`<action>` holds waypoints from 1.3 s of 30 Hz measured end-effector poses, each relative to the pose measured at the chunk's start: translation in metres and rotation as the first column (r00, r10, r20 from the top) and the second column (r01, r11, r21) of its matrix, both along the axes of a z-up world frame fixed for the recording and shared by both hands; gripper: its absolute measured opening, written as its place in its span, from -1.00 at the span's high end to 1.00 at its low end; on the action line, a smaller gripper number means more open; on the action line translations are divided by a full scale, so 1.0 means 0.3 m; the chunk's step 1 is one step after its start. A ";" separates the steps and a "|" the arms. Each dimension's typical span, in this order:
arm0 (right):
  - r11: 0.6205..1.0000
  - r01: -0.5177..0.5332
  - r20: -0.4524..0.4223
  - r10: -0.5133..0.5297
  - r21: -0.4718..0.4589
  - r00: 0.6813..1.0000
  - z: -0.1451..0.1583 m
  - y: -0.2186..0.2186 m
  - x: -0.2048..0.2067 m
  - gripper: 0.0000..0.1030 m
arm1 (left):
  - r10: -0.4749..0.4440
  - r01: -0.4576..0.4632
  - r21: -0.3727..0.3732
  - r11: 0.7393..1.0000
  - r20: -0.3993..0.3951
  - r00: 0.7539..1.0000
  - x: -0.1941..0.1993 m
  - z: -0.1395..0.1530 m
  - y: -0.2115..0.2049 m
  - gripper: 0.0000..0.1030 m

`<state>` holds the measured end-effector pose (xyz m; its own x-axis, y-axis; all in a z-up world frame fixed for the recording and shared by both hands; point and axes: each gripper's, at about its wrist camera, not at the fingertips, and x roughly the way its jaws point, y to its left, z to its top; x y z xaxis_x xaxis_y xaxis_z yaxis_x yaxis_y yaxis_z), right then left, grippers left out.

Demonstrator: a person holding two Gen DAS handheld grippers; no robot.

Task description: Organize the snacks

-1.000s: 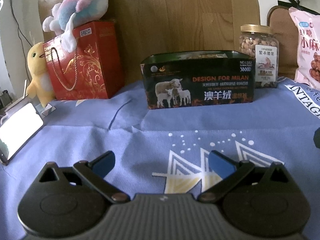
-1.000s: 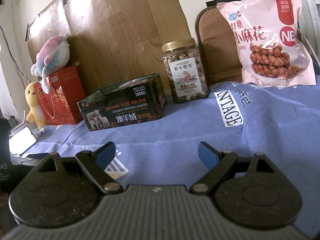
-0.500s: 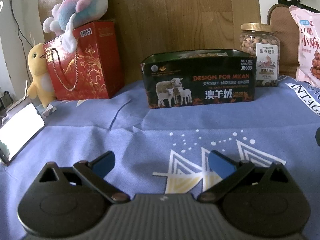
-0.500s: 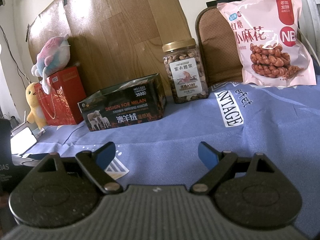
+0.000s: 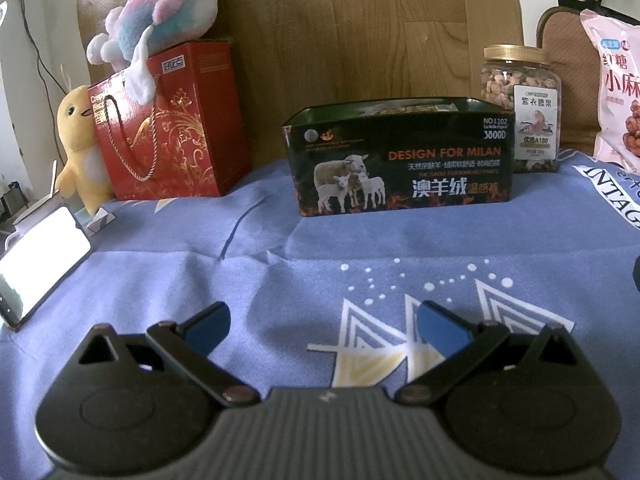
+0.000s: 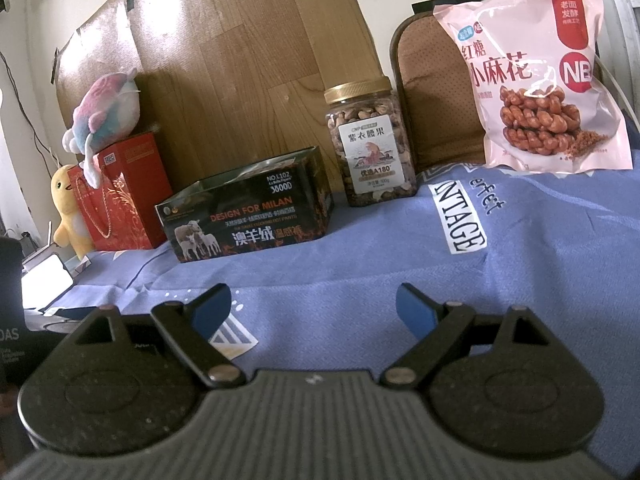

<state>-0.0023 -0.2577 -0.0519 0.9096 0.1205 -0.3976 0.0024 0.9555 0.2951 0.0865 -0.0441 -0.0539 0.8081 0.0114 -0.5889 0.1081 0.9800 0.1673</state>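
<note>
Almost nothing has moved since the earlier frames: your left camera has drifted a touch rightward across the scene, and both claws hover as before over the blue cloth [image 6: 520, 280].

Take the things by size. Your pink snack bag [image 6: 536, 76] leans upright at the far right against the brown chair back [image 6: 432, 92]; it looks soft, crinkly and slippery, with brittle twists inside, so pinch the flat top seal rather than the belly. Next, the open dark box [image 5: 400, 168] stands mid-cloth: thin card, likely light, easy to crush, so grip one short wall. Just to its right, the nut jar [image 6: 370, 144] looks stiff, smooth and heaviest; close on its body just under the gold lid.

Your left gripper [image 5: 322, 322] and right gripper [image 6: 314, 306] both have fingers spread wide, holding nothing.
</note>
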 end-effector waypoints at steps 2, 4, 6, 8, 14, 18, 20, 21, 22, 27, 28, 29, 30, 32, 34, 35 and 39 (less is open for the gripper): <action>1.000 0.000 0.000 0.000 0.000 1.000 0.000 0.000 0.000 -0.78 | 0.001 -0.001 0.000 1.000 0.000 1.000 -0.001 0.000 0.000 -0.99; 1.000 0.000 0.000 0.000 0.000 1.000 0.000 0.000 0.000 -0.78 | 0.002 -0.002 0.000 1.000 0.000 1.000 -0.001 0.000 0.002 -0.99; 1.000 -0.001 0.000 0.001 0.000 1.000 0.000 -0.001 0.000 -0.78 | 0.002 -0.002 0.001 1.000 0.000 1.000 0.000 0.000 0.003 -0.99; 1.000 -0.001 0.000 0.001 0.000 1.000 0.000 -0.001 0.000 -0.78 | 0.003 -0.003 0.001 1.000 0.000 1.000 0.000 -0.001 0.006 -0.99; 1.000 -0.002 0.000 0.002 0.000 1.000 0.000 -0.001 0.000 -0.78 | 0.005 -0.005 0.003 1.000 0.002 1.000 -0.002 0.001 0.007 -0.99; 1.000 -0.003 0.000 0.003 0.000 1.000 -0.001 0.000 0.000 -0.78 | 0.008 -0.008 0.011 1.000 0.003 1.000 -0.003 0.001 0.008 -0.99; 1.000 -0.002 -0.001 0.002 0.000 1.000 0.001 -0.001 0.001 -0.78 | 0.012 -0.012 0.016 1.000 0.003 1.000 -0.003 -0.001 0.003 -0.99; 1.000 -0.003 -0.001 0.003 -0.001 1.000 0.002 -0.001 0.001 -0.78 | 0.015 -0.015 0.021 1.000 0.002 1.000 -0.002 -0.001 0.002 -0.99; 1.000 -0.003 -0.001 0.003 -0.001 1.000 0.002 -0.001 0.000 -0.78 | 0.017 -0.017 0.027 0.999 0.001 1.000 -0.001 -0.002 -0.003 -0.99; 1.000 -0.003 0.004 0.003 0.004 1.000 0.003 -0.005 -0.002 -0.78 | 0.035 -0.035 0.068 0.997 -0.003 0.999 0.001 0.000 -0.017 -0.99; 1.000 -0.004 0.005 0.004 0.005 1.000 0.003 -0.005 -0.003 -0.78 | 0.038 -0.038 0.075 0.996 -0.004 0.999 0.000 0.002 -0.019 -0.99; 1.000 -0.005 0.005 0.005 0.006 1.000 0.003 -0.005 -0.002 -0.78 | 0.043 -0.043 0.084 0.996 -0.005 0.999 -0.002 0.005 -0.020 -0.99; 1.000 -0.005 0.005 0.005 0.007 1.000 0.003 -0.005 -0.003 -0.78 | 0.049 -0.048 0.089 0.995 -0.005 0.999 -0.004 0.010 -0.019 -0.99; 1.000 -0.007 0.007 0.007 0.006 1.000 0.003 -0.004 -0.003 -0.78 | 0.060 -0.059 0.091 0.994 -0.004 0.998 -0.011 0.019 -0.015 -0.99; 1.000 -0.009 0.008 0.009 0.005 1.000 0.004 -0.003 -0.004 -0.78 | 0.067 -0.067 0.099 0.993 -0.003 0.998 -0.021 0.028 -0.012 -0.99; 1.000 -0.010 0.009 0.010 0.004 1.000 0.005 -0.003 -0.005 -0.78 | 0.070 -0.069 0.104 0.992 -0.004 0.998 -0.026 0.032 -0.012 -0.99; 1.000 -0.012 0.013 0.012 0.003 1.000 0.007 -0.001 -0.010 -0.78 | 0.077 -0.076 0.106 0.991 -0.009 0.997 -0.053 0.047 -0.004 -0.99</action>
<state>-0.0055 -0.2581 -0.0498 0.9130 0.1332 -0.3857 -0.0133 0.9544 0.2982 0.0707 -0.0454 -0.0397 0.7949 0.1359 -0.5914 0.0360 0.9623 0.2696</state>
